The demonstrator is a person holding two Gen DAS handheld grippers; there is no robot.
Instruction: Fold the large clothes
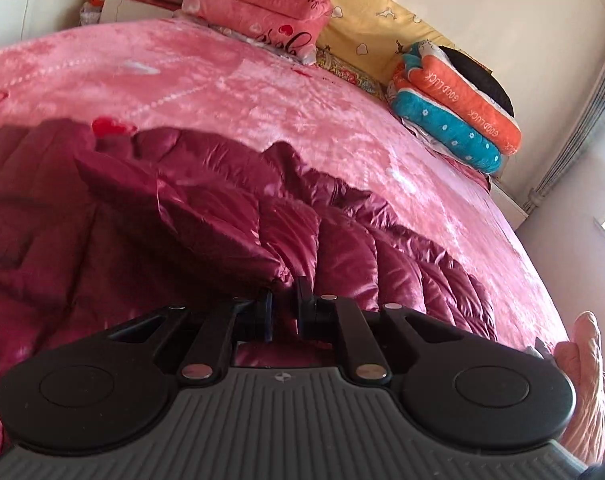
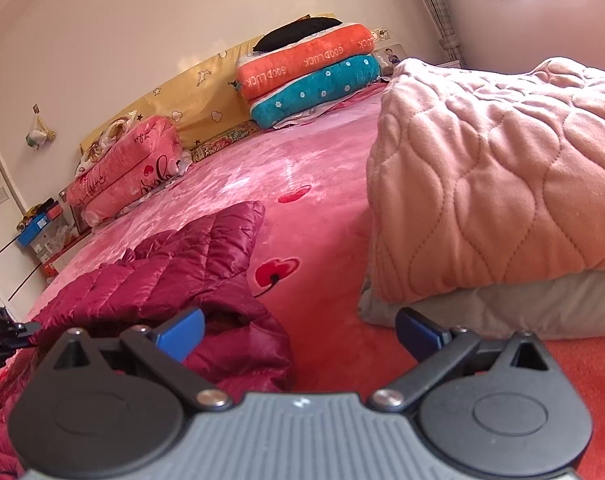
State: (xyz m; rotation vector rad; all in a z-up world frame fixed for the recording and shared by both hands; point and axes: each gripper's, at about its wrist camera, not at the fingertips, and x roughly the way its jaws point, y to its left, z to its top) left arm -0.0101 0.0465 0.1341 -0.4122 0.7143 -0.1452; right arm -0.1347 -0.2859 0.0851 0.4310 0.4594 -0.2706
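A maroon quilted down jacket (image 1: 222, 220) lies crumpled on the pink bedspread (image 1: 262, 92). My left gripper (image 1: 284, 310) is shut, its two fingers pinching a fold of the jacket's shiny fabric, which rises into the pinch. In the right wrist view the jacket (image 2: 174, 280) lies low on the left, with a sleeve or panel stretching away across the bed. My right gripper (image 2: 298, 334) stands open above the bedspread (image 2: 322, 184), nothing between its blue pads (image 2: 182, 332). Its left finger hangs over the jacket's near edge. The left gripper's black tip (image 2: 6, 334) pokes in at the left edge.
A folded peach quilted blanket (image 2: 502, 184) on a grey layer stands close on the right. At the headboard sit an orange and teal stack (image 2: 310, 76) and a pink stack (image 2: 126, 172). Boxes (image 2: 42, 232) line the far bedside, and the peach quilt (image 1: 590, 380) edges the left view.
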